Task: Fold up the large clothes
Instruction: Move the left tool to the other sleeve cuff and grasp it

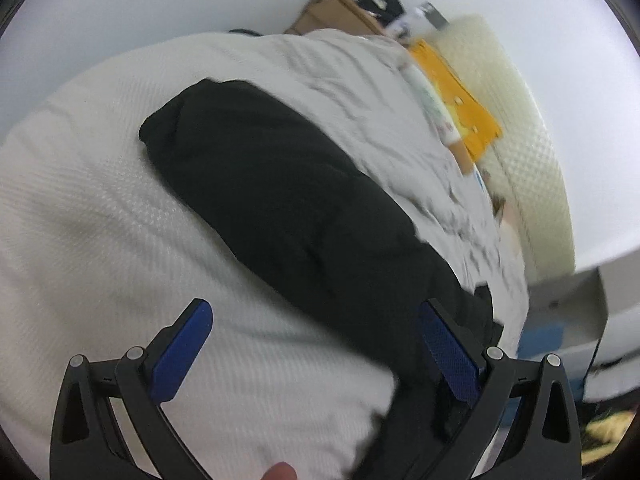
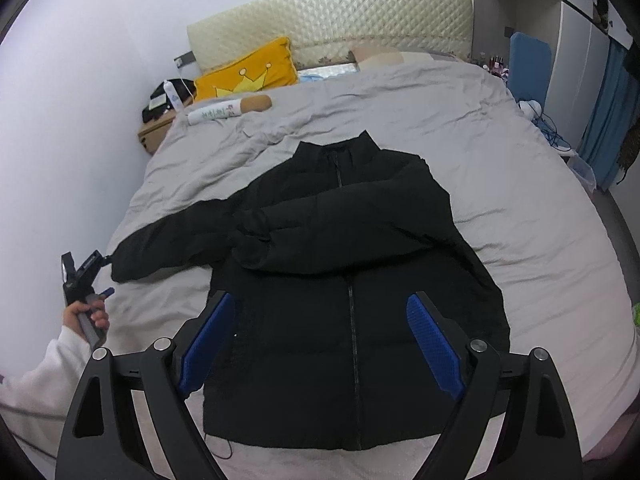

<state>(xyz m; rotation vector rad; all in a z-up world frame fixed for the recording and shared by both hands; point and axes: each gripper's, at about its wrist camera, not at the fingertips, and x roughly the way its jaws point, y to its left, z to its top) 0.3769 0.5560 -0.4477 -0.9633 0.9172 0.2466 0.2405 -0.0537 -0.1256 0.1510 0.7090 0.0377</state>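
Note:
A black puffer jacket (image 2: 352, 280) lies front up on the grey bed cover (image 2: 520, 184), zip down its middle. One sleeve is folded across the chest. The other sleeve (image 2: 168, 240) stretches out to the picture's left. My right gripper (image 2: 320, 296) hovers open over the jacket's lower front, nothing pressed between its blue pads (image 2: 208, 340). At the outstretched sleeve's cuff, a hand in a white sleeve (image 2: 86, 318) holds my left gripper (image 2: 105, 276). In the left wrist view this gripper (image 1: 314, 306) stands open above that black sleeve (image 1: 280, 184), its right finger over the cloth.
A yellow crown cushion (image 2: 250, 70) leans on the quilted headboard (image 2: 328, 20), with a white and brown roll pillow (image 2: 230, 110) in front. A cardboard box (image 2: 154, 130) with dark items stands by the left wall. A blue panel (image 2: 530, 64) and wardrobe stand at the right.

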